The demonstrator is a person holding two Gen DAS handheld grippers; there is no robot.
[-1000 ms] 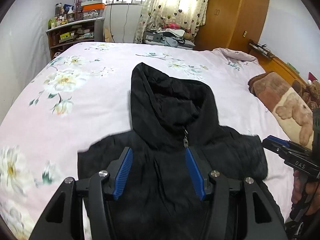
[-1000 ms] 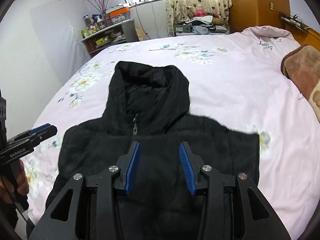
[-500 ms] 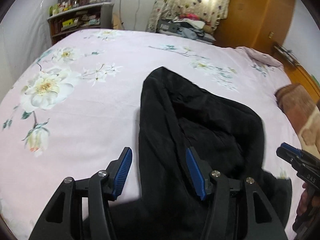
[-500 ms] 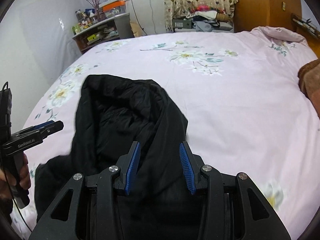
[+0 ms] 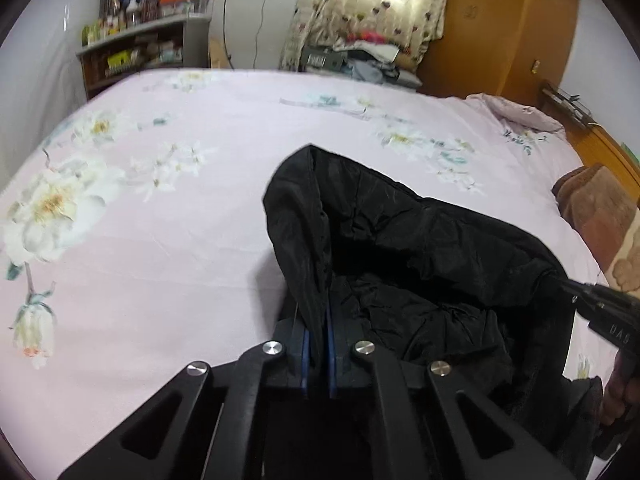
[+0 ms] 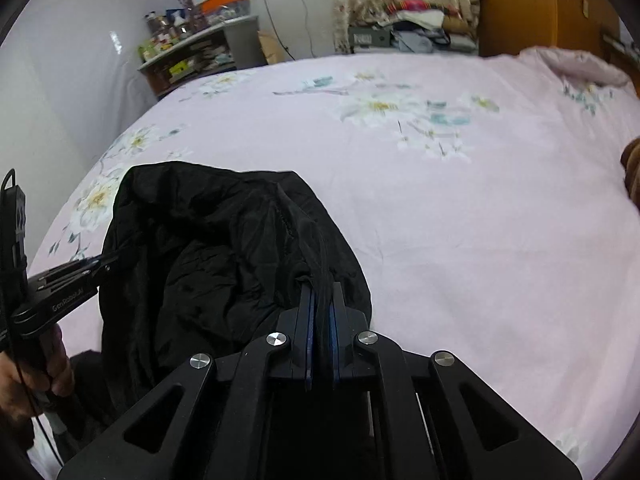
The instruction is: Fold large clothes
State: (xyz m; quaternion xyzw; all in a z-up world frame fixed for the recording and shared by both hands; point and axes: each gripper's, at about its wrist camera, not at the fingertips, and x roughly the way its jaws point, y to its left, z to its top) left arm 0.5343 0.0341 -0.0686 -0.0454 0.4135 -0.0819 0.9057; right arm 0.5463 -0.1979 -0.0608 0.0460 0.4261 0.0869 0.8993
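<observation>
Both tongs, open a second ago, now clench the black jacket's [image 5: 420, 248] hood edges: left tongs [image 5: 318, 332], right tongs [image 6: 320, 320], above the bed [image 5: 168, 240].

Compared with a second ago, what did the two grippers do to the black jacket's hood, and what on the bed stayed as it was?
Both grippers moved forward from over the jacket body to the hood. The left gripper closed on the hood's left edge, the right gripper on its right edge; a second ago both were open. The black jacket has its hood bunched between them. The floral sheet and brown blanket stayed as they were.
</observation>
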